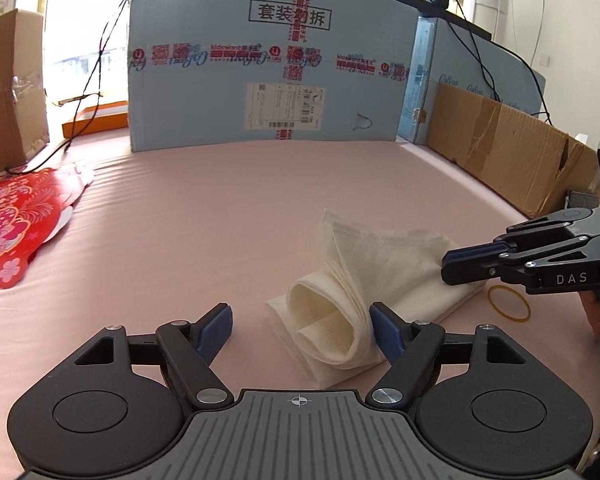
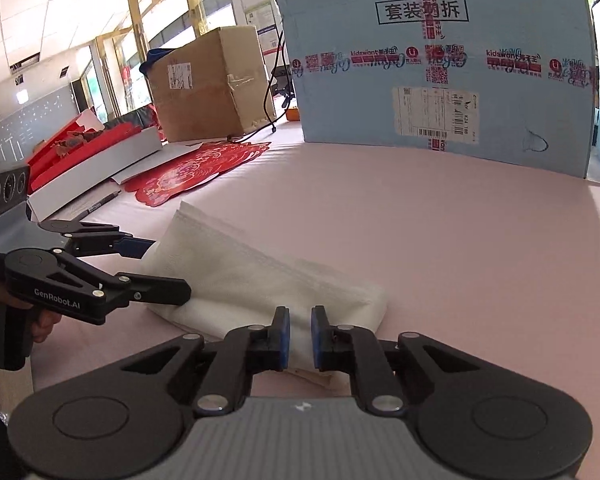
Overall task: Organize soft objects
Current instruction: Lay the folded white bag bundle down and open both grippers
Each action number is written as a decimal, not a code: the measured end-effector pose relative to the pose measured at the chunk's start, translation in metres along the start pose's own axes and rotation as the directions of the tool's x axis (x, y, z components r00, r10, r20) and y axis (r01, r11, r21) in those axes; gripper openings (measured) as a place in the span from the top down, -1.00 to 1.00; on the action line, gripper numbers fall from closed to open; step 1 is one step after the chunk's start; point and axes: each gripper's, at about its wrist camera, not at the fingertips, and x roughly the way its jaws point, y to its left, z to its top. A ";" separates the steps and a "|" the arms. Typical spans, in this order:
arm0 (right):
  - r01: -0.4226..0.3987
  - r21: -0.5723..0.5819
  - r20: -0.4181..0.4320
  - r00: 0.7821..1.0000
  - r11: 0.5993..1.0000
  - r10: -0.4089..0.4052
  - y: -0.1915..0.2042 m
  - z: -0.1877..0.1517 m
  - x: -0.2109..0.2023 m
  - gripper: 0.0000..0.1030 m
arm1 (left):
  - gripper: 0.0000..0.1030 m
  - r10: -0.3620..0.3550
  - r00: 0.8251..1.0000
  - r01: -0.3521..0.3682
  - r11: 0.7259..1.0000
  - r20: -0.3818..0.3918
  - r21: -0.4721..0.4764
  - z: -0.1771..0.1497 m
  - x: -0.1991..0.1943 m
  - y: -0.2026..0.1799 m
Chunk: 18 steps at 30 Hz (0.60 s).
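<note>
Cloth: a white folded cloth (image 1: pixel 364 292) lies on the pink table cover (image 1: pixel 204 232), near the front edge; one end is rolled over into a loose loop that faces the left wrist camera.
Left gripper: the left gripper (image 1: pixel 300 326) has its jaws wide apart; the rolled end of the cloth sits between them, beside the right finger, and the pads do not press on it.
Right gripper: the right gripper (image 2: pixel 300 336) has its jaws almost together, with only a narrow gap; the near edge of the cloth lies under and between the fingertips, but I cannot tell if the pads pinch it.
Rubber band: a yellow rubber band (image 1: pixel 509 303) lies flat on the cover, just beside the cloth and under the right gripper.
Blue box: a big light blue box (image 1: pixel 272 68) stands upright at the back of the table.
Red paper: a red paper cutout (image 1: pixel 8 232) lies flat on the left side, well apart from the cloth.
Brown box: a brown cardboard box (image 2: pixel 204 88) stands behind the red paper.
Pen: a dark pen (image 2: pixel 102 203) lies near the red paper.
</note>
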 end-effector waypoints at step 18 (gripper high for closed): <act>-0.063 0.034 0.014 0.998 0.997 0.062 -0.007 -0.002 -0.018 0.56 | 0.36 -0.077 0.997 0.073 0.924 -0.005 0.374 0.020 0.050 -0.074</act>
